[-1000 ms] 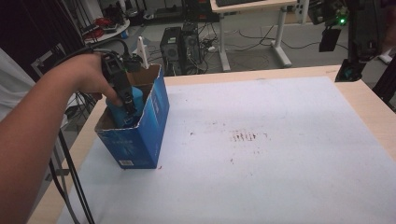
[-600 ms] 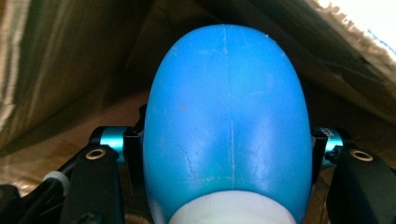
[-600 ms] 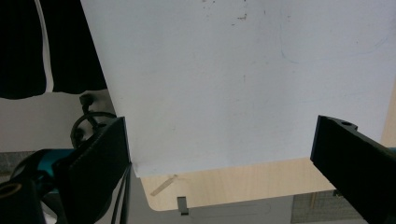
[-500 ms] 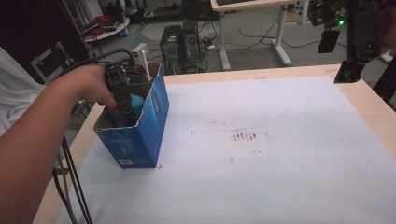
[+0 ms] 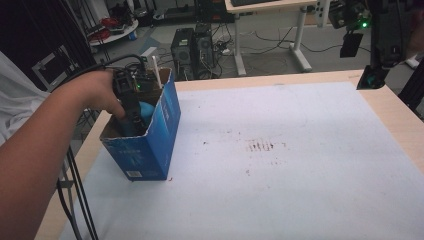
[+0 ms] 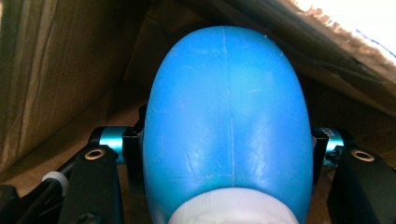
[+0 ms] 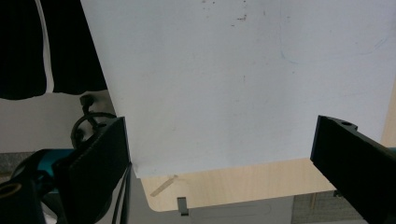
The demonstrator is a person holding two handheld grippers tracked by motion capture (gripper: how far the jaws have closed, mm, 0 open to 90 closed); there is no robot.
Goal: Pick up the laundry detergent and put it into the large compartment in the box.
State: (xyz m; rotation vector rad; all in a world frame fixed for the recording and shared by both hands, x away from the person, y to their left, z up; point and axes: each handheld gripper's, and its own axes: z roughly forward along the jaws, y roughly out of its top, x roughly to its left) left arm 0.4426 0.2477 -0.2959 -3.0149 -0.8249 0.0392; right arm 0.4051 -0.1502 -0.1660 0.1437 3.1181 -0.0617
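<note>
We see the left gripper (image 5: 131, 116) sunk deeper into the blue box (image 5: 150, 145) than before, hand (image 5: 100, 92) angled down, jaws clamped on the blue bulb (image 6: 226, 126); right gripper (image 7: 219, 163) gapes wide

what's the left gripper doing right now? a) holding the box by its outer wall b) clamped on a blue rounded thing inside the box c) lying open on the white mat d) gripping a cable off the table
b: in the left gripper view the jaws press both sides of the blue object with cardboard walls around it, and the high view shows the left gripper reaching down into the box.
</note>
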